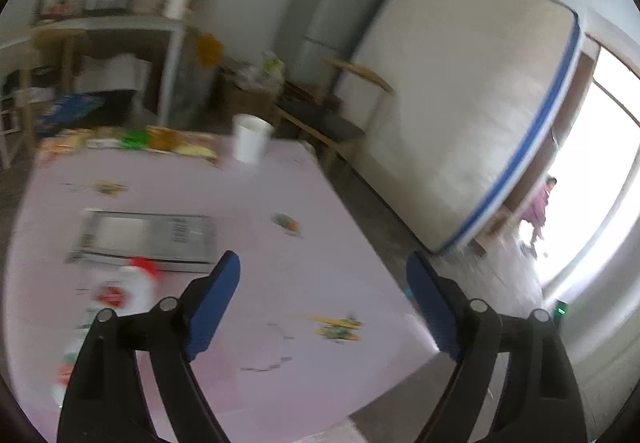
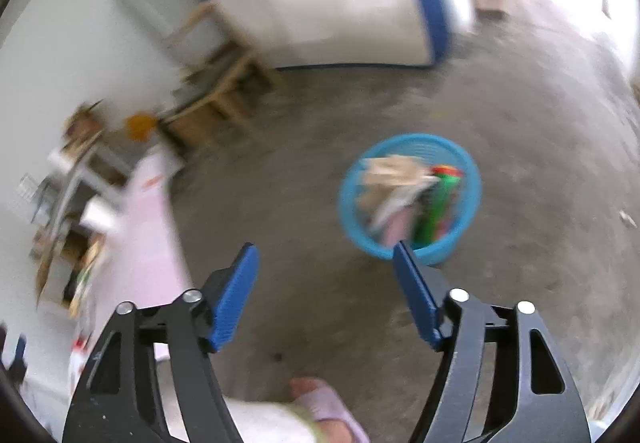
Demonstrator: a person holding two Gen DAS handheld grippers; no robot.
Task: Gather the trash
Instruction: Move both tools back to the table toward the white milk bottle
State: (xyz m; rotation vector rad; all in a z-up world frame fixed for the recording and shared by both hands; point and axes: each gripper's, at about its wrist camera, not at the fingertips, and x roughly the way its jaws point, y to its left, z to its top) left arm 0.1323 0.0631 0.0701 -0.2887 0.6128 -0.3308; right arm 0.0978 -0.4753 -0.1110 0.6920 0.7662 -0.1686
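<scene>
Pink table under wide-open, empty left gripper; concrete floor under wide-open, empty right gripper.

Left gripper and right gripper, fingers spread wide, empty.

Bare floor lies open between the surface's edge and the blue basket, whose mouth is crowded with trash. On the surface, the middle is open; a bottle and flat device block the left edge, a white cup the far edge.
</scene>
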